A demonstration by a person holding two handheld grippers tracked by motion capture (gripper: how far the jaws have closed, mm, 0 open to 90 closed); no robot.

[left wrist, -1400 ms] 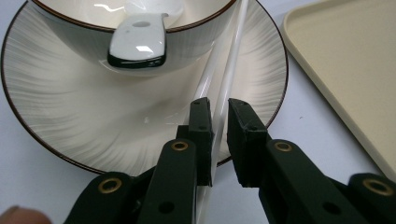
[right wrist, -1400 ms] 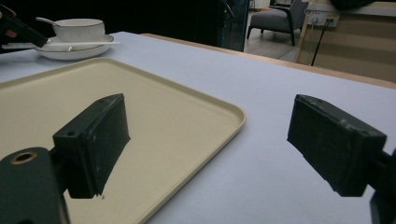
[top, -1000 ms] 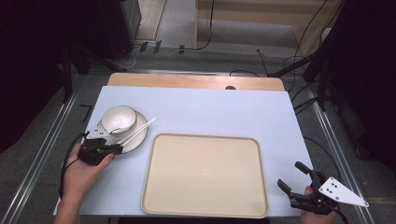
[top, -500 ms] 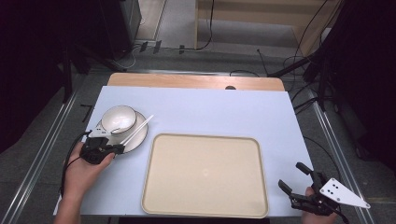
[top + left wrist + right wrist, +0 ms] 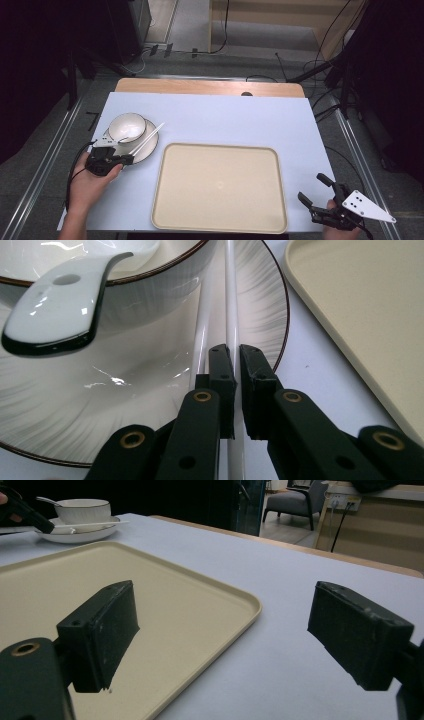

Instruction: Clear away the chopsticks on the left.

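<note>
A white bowl (image 5: 127, 126) with a white spoon (image 5: 55, 305) in it stands on a white plate (image 5: 146, 148) at the table's left. A pair of white chopsticks (image 5: 147, 138) lies across the plate's right side. My left gripper (image 5: 127, 159) is at the plate's near edge. In the left gripper view it (image 5: 237, 385) is shut on one chopstick (image 5: 230, 300), and the other chopstick (image 5: 201, 330) lies just left of the jaws. My right gripper (image 5: 310, 186) stands open over the table's near right corner, with nothing between its jaws (image 5: 225, 630).
A large beige tray (image 5: 219, 187) lies empty in the middle of the table, right of the plate and left of the right gripper. A pale blue mat (image 5: 225, 117) covers the table. Cables and dark stands surround the table on the floor.
The left gripper's jaws have drawn together onto the chopstick at the plate's edge. Both hands have stayed in place.
</note>
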